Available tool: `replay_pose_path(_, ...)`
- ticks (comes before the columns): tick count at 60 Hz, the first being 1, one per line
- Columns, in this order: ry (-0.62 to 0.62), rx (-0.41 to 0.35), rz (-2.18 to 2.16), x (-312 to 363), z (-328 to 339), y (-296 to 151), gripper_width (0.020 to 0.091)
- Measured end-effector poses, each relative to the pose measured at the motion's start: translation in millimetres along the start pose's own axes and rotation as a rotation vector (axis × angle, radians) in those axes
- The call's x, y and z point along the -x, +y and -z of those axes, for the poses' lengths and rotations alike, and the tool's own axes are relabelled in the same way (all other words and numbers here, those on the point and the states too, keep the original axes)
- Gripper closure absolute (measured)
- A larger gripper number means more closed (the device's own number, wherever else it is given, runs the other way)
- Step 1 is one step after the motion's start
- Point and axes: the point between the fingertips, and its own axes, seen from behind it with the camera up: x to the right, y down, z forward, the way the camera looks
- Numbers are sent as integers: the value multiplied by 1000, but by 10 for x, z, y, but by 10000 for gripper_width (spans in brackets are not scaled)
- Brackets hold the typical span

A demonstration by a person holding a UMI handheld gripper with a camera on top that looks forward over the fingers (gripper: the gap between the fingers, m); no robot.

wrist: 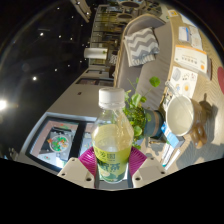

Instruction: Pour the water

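Tool (pixel 112 166) clamped on water bottle (pixel 112 135), pads (pixel 87 157) pressing both sides; cup (pixel 180 112) beyond

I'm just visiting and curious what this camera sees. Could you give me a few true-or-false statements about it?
1. A clear bottle with a white cap stands between the gripper fingers. True.
2. The bottle has no label. False: it bears a green and yellow label.
3. A white cup lies tilted beyond the bottle, its opening showing. True.
4. The bottle's cap is off. False: the cap is on.
5. A green plant shows behind the bottle. True.
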Motion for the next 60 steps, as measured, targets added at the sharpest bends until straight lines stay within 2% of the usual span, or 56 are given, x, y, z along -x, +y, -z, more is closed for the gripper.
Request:
replay_pose_path(14, 104, -153, 730, 579, 723, -707, 730)
replay_pose_path(20, 215, -236, 974, 481, 995, -1093, 730)
replay_pose_path(24, 298, -260, 1101, 279, 1192, -1365, 732)
replay_pose_path(30, 432, -258, 1214, -310, 1428, -1691, 730)
replay_pose_path(40, 608, -228, 1262, -1194, 1641, -1962, 730)
replay_pose_path(60, 720, -178, 1242, -2156, 1744, -2040, 727)
